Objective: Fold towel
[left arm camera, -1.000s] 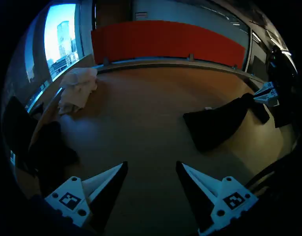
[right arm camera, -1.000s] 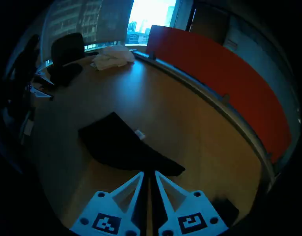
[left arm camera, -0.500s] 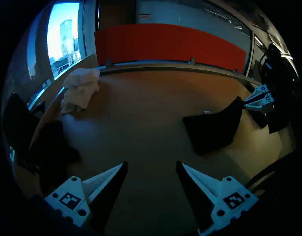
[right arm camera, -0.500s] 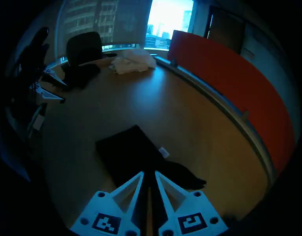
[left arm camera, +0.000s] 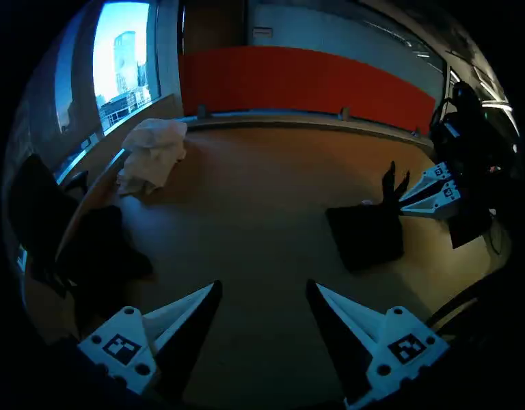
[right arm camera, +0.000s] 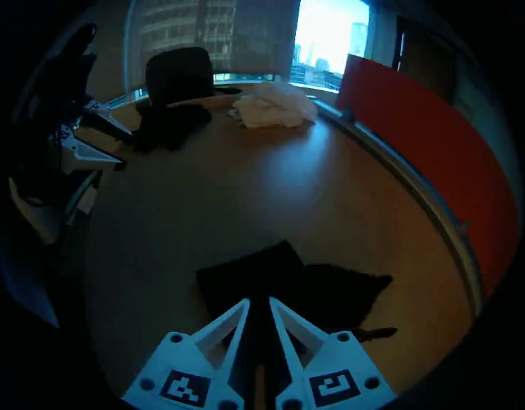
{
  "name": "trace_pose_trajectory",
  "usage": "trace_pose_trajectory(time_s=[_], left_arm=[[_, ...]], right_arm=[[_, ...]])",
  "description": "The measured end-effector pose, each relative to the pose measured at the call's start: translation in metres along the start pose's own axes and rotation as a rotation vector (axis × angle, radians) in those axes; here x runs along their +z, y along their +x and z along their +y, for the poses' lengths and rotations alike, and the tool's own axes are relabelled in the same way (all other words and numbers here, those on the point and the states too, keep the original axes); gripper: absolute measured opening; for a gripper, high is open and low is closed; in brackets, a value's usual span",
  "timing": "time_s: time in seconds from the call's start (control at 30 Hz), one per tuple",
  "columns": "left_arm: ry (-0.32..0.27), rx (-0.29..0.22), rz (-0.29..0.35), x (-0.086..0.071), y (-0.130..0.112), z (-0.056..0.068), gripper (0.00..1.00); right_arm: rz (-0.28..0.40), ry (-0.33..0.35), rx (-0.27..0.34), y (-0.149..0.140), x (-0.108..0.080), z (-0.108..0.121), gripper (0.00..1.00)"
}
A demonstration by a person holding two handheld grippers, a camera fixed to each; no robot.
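The right claw (right arm camera: 259,321), its fingers pressed close on one edge of the dark towel (right arm camera: 283,283), holds that edge lifted off the wooden worktop (right arm camera: 214,184) while the rest of the cloth lies flat just ahead of it. In the left gripper view the towel sits right of centre, one corner standing up at the right claw's tips. The left claw (left arm camera: 262,321) hangs spread and empty over bare worktop, well apart from the towel. A white heap of cloth (right arm camera: 273,109) and a dark bundle (right arm camera: 170,123) lie near the far edge beside an office chair (right arm camera: 177,68), clear of the work.

The step in hand looks like the first fold. Done well, the pinched edge would travel low and straight across to the opposite edge, so the cloth lays over itself rather than bunching. The free claw could take the neighbouring corner or pin the lying half, keeping the edge level; release should wait until the edges line up
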State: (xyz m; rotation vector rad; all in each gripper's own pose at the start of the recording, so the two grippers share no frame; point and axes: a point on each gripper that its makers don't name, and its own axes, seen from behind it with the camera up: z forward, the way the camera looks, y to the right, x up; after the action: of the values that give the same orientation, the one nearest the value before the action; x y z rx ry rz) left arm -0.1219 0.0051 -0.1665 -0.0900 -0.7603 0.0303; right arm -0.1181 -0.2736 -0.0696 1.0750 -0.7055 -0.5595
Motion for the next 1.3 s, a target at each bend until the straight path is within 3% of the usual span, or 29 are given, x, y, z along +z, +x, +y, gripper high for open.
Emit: trace_pose_trajectory(time_s=[0.27, 0.7, 0.83, 0.97, 1.03, 1.3], left_arm=[[0.015, -0.024, 0.000, -0.004, -0.002, -0.006, 0.90], [0.021, -0.031, -0.006, -0.002, -0.005, -0.006, 0.90], [0.019, -0.030, -0.008, -0.002, -0.005, -0.005, 0.90], [0.019, -0.030, -0.010, -0.001, -0.005, -0.004, 0.91], [0.017, -0.029, -0.010, -0.001, -0.005, -0.003, 0.91], [0.017, -0.027, -0.004, -0.001, -0.003, -0.001, 0.91]], right_arm=[[-0.021, 0.056, 0.040, -0.001, 0.037, -0.015, 0.03], [-0.020, 0.068, 0.035, -0.002, 0.035, -0.018, 0.07], [-0.017, 0.069, 0.043, -0.003, 0.034, -0.018, 0.23], [-0.012, 0.066, 0.050, -0.004, 0.033, -0.018, 0.52], [-0.012, 0.060, 0.052, -0.005, 0.033, -0.017, 0.57], [-0.025, 0.035, 0.064, -0.016, 0.030, -0.014, 0.60]])
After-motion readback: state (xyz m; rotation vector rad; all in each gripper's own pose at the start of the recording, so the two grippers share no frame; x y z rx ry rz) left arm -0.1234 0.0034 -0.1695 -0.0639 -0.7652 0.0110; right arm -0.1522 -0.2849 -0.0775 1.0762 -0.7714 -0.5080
